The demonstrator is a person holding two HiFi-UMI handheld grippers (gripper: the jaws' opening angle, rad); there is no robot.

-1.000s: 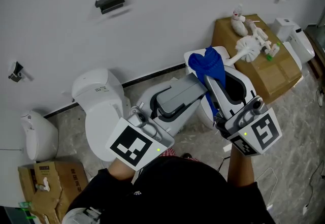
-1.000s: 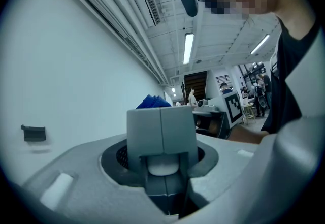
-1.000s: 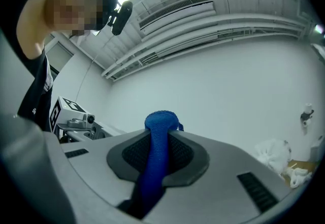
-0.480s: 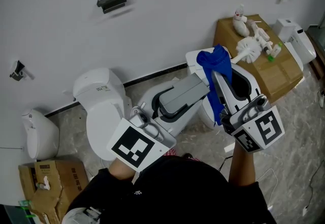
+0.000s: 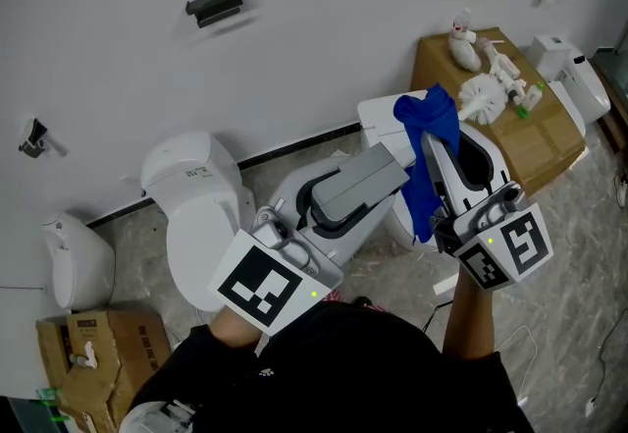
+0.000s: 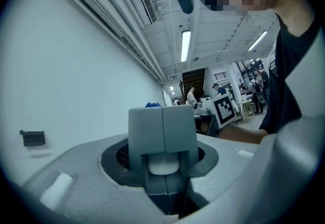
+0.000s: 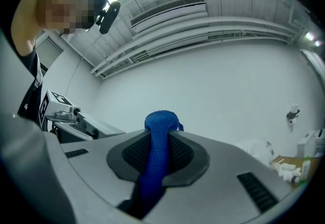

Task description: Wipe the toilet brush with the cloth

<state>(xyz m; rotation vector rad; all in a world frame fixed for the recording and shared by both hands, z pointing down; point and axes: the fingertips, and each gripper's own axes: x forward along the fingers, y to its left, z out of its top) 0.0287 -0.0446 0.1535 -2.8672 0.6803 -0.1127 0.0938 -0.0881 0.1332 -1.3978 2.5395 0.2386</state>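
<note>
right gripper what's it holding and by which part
The right gripper holds the blue cloth, jaws shut on a bunched fold: a loop pokes past the tips, the rest hangs below.

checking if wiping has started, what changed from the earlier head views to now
The right gripper, shut on the blue cloth, carried it rightward in the head view, toward the toilet brush lying on the cardboard box; contact cannot be told. Nothing was taken hold of or let go. The left gripper stayed put, jaws together; the brush did not move.
</note>
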